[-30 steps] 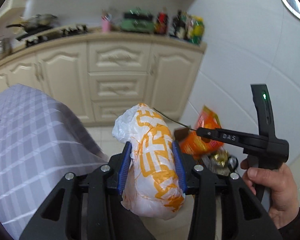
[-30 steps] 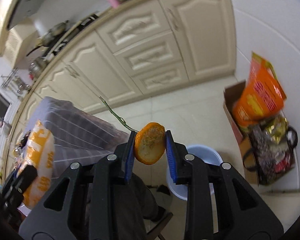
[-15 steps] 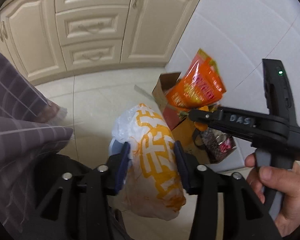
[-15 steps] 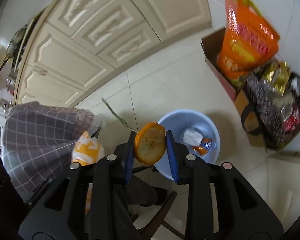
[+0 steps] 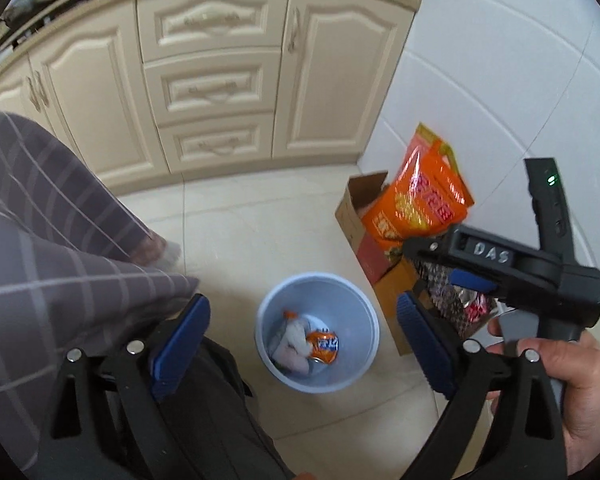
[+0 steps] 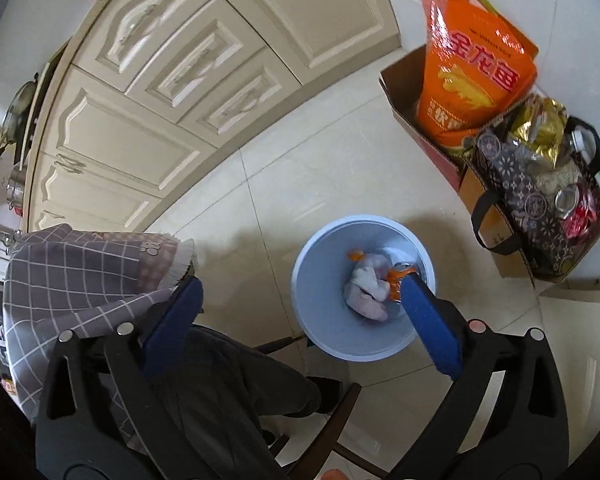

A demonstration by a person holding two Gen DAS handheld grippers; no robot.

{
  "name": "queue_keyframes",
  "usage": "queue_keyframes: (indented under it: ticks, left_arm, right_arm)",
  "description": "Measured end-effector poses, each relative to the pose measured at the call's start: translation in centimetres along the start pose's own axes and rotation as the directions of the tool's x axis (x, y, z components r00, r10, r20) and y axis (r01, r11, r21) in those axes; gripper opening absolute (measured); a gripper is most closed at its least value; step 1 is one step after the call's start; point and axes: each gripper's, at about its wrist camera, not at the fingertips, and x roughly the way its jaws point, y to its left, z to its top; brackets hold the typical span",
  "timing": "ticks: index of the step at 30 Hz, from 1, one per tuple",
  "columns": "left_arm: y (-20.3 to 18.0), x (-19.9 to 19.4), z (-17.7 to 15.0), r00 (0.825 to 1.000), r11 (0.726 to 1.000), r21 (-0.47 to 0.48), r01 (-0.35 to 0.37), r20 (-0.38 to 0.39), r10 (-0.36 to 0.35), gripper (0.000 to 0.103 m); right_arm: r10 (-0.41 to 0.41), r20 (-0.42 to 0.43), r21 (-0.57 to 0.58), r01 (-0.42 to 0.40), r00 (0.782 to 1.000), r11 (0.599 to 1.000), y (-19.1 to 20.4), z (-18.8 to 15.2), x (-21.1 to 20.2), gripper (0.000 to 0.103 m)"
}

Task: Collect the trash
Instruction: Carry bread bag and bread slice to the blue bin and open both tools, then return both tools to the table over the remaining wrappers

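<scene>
While both of my tools hung above the pale blue bin [image 5: 364, 316] on the floor, neither held anything. My left tool [image 5: 300, 348] stood wide, its blue pads [image 5: 180, 344] far apart with the bin's mouth framed between them, and my right tool [image 6: 296, 320] gaped just as wide over the same bin [image 6: 320, 332], which I judged the sensible place to let trash drop. At the bottom lay a white and orange plastic bag [image 5: 294, 340], crumpled, touching an orange can [image 5: 324, 346] (what lay under them I could not make out). Near the bin, against the white wall, a cardboard box [image 6: 404, 80] held an upright orange food bag [image 6: 472, 68], with a dark patterned tote [image 6: 536, 208] of cans and foil packets just beside it. Grey checked cloth [image 5: 40, 260] draped the desk's edge at my left.
</scene>
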Motion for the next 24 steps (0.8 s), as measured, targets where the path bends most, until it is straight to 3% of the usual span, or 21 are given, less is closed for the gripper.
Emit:
queue_keyframes:
  ticks: [7,15,24]
  left_arm:
    - [-0.1,-5.6,1.1,0.994,1.0,0.0,-0.002,0.107,0.002,0.093]
    - [1.9,-12.1,1.3,0.971,0.998,-0.049,-0.036,0.234,0.046,0.093]
    - [6.6,-20.6,0.7,0.913,0.983,-0.145,-0.111,0.375,0.158,0.096]
  right_arm:
    - [0.024,0.054,-0.061,-0.021,0.998,0.998,3.4,0.1,-2.7,0.097]
    - [0.056,0.105,-0.176,-0.036,0.993,0.984,8.5,-0.3,-5.7,0.097]
    - [0.162,0.181,-0.387,-0.082,0.97,0.919,18.6,-2.3,-10.7,0.097]
